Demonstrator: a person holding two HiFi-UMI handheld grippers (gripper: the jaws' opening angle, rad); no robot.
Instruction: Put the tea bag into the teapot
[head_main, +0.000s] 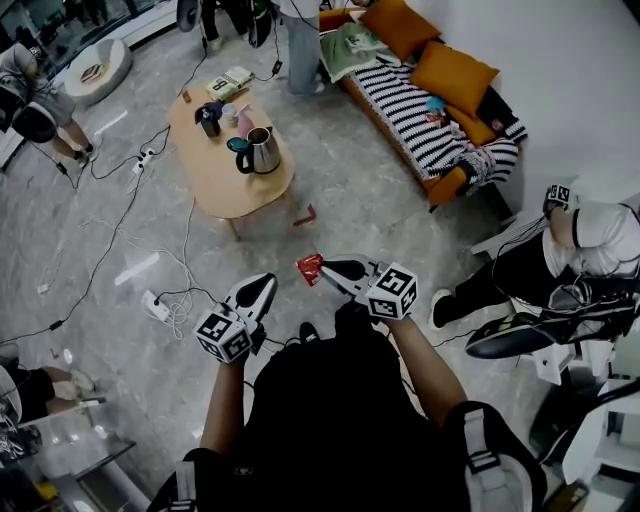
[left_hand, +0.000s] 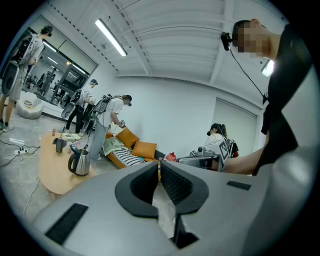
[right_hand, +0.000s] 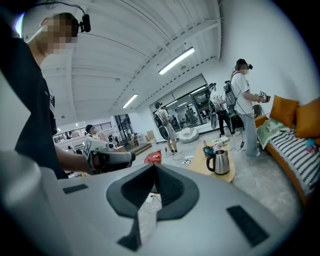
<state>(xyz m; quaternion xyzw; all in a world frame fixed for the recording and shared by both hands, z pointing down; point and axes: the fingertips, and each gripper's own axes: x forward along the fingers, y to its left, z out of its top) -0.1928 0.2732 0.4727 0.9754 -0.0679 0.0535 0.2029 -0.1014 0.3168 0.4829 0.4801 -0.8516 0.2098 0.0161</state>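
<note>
Two steps look left to do: the carry and the drop. The right gripper (head_main: 325, 268) has its jaws clamped on the red tea bag (head_main: 310, 268), held in the air well apart from the teapot (head_main: 262, 150), which stands near the table's (head_main: 215, 178) right edge. The left gripper's (head_main: 266, 282) jaws are together, holding nothing.

Oval wooden table (head_main: 215, 178) with steel teapot (head_main: 262, 150), dark mug (head_main: 210, 122), booklet (head_main: 230, 82)
</note>
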